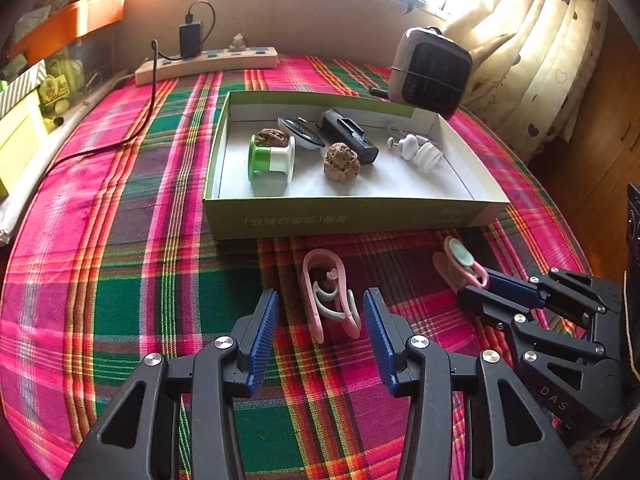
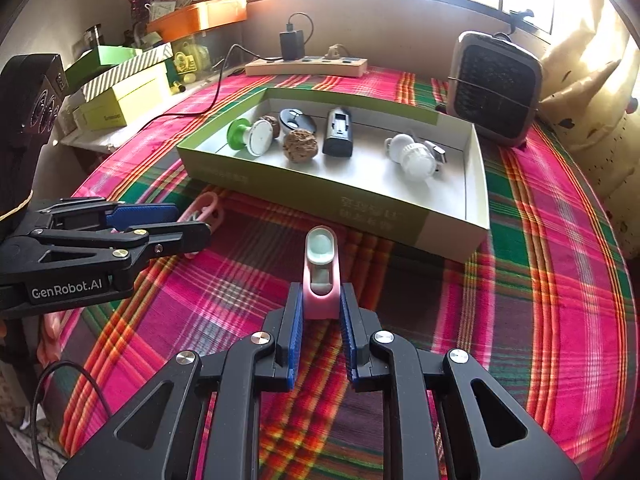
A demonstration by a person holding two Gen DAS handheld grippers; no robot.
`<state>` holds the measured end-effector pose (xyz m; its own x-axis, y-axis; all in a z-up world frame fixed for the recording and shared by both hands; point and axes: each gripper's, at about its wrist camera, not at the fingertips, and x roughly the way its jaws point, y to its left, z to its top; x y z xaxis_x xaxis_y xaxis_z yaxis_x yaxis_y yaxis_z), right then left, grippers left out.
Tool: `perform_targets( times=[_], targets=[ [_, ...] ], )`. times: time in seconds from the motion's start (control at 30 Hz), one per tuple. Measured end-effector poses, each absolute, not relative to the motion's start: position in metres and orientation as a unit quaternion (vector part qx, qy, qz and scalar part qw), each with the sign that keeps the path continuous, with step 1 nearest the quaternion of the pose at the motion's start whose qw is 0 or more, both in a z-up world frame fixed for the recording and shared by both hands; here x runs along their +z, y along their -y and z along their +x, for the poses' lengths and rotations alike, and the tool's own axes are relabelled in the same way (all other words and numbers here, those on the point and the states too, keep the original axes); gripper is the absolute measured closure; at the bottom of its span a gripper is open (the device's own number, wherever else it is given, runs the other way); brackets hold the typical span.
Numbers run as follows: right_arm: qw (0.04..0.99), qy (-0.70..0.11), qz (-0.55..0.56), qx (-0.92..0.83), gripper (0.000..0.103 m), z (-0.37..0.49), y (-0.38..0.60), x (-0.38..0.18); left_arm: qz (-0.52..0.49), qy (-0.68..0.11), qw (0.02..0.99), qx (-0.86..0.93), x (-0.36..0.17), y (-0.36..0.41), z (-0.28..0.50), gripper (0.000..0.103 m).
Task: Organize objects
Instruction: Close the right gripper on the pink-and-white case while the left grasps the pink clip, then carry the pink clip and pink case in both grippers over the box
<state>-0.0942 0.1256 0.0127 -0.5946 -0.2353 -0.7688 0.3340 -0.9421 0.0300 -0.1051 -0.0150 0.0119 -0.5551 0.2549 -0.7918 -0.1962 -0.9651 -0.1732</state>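
Two pink clips: one between left claw.

My left wrist camera looks forward along its fingers, low and close over the plaid tablecloth, toward the open box and window wall. My right wrist camera faces the same way from further right. Both 2 views share the box, power strip and heater.

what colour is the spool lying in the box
Green and white spool, clearest in the left wrist view, inside the box.
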Motion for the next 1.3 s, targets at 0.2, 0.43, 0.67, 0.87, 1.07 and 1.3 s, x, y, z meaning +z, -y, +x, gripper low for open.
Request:
perform_targets(
  times=[0.2,0.43,0.67,0.87,1.07,1.3],
  targets=[
    [0.162,-0.060,0.422,-0.890,0.084,-0.097,-0.127,0.012,-0.452,0.028,0.126,0.883,0.011,0.015,-0.108,0.060],
    [0.169,-0.060,0.427,-0.886,0.073,-0.105,-0.125,0.010,-0.444,0.009,0.121,0.888,0.010,0.012,-0.106,0.060],
    [0.168,-0.068,0.426,-0.886,0.071,-0.109,-0.121,0.009,-0.440,0.005,0.116,0.890,0.009,0.012,-0.109,0.061],
    [0.164,-0.075,0.425,-0.887,0.071,-0.109,-0.120,0.009,-0.436,-0.011,0.105,0.894,0.008,0.010,-0.109,0.069],
    [0.163,-0.076,0.425,-0.887,0.071,-0.109,-0.120,0.009,-0.432,-0.011,0.095,0.897,0.008,0.013,-0.108,0.079],
    [0.158,-0.076,0.424,-0.888,0.081,-0.108,-0.119,0.009,-0.427,-0.017,0.093,0.899,0.008,0.014,-0.107,0.082]
  ],
)
